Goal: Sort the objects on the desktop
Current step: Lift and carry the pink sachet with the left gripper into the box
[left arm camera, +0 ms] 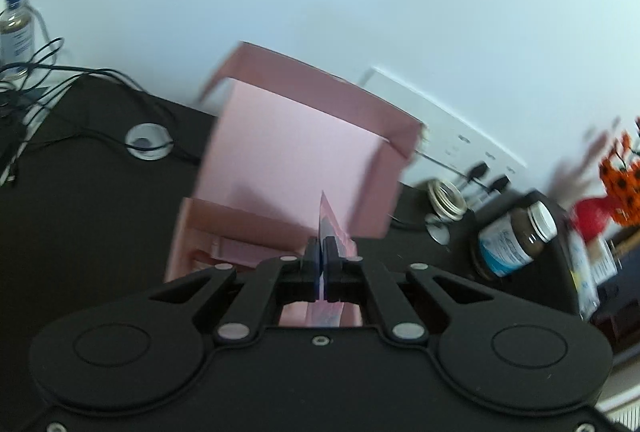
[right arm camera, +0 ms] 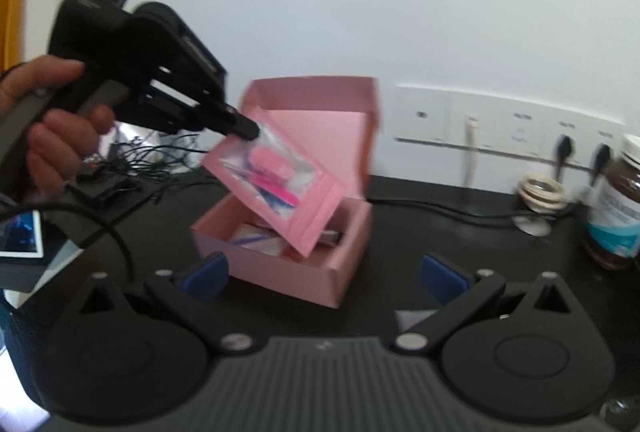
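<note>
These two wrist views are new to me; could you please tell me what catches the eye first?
A pink packet hangs over the open pink box at mid-desk, pinched at a corner by the shut left tool. The right tool stands open and empty in front of the box. A brown jar stands at the right, near the wall sockets.

The left gripper (right arm camera: 244, 128) is showing a matte black body with a grey handle and slim black fingers. The right gripper (right arm camera: 324, 278) is showing black linkage arms with silver pivot pins, blue pads (right arm camera: 204, 274), round black side discs and a ribbed grey top plate.
</note>
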`<act>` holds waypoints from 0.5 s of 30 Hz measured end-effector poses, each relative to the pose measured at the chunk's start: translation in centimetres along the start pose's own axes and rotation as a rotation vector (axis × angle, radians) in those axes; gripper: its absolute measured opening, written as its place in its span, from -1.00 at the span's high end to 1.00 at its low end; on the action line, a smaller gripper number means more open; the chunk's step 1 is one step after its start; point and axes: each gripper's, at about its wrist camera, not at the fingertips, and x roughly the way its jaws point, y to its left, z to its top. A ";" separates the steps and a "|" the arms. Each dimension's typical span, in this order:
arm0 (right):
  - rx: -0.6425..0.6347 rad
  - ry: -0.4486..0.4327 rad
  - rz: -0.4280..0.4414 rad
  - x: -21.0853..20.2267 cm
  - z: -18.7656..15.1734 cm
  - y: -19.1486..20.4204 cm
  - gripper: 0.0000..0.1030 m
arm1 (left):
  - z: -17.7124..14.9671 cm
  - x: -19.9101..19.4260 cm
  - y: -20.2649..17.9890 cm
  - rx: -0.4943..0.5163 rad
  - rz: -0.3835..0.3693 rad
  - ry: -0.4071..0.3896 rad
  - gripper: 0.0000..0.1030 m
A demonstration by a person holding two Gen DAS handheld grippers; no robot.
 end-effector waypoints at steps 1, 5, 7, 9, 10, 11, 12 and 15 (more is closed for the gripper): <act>-0.009 0.001 0.010 0.4 0.2 0.5 -0.99 | 0.1 0.2 0.5 -0.015 0.000 0.000 0.98; -0.032 0.018 0.029 1.2 0.4 1.6 -0.99 | 0.0 1.4 1.7 -0.038 -0.007 0.011 0.98; -0.034 0.032 0.024 1.6 0.2 1.6 -0.99 | -0.3 2.1 2.2 -0.043 -0.008 0.017 0.98; -0.026 0.047 0.017 1.8 0.0 1.3 -0.99 | -0.6 2.7 2.6 -0.049 -0.005 0.023 0.98; -0.018 0.055 0.013 1.9 -0.1 1.1 -0.99 | -0.7 3.1 2.9 -0.050 0.004 0.029 0.98; -0.012 0.063 0.008 2.0 -0.2 1.1 -0.99 | -0.8 3.3 3.3 -0.049 0.013 0.034 0.98; -0.007 0.071 0.005 2.0 -0.3 1.0 -0.99 | -0.9 3.6 3.7 -0.049 0.023 0.040 0.98; -0.008 0.086 -0.003 2.2 -0.7 0.8 -0.99 | -1.3 4.6 4.5 -0.034 0.062 0.067 0.98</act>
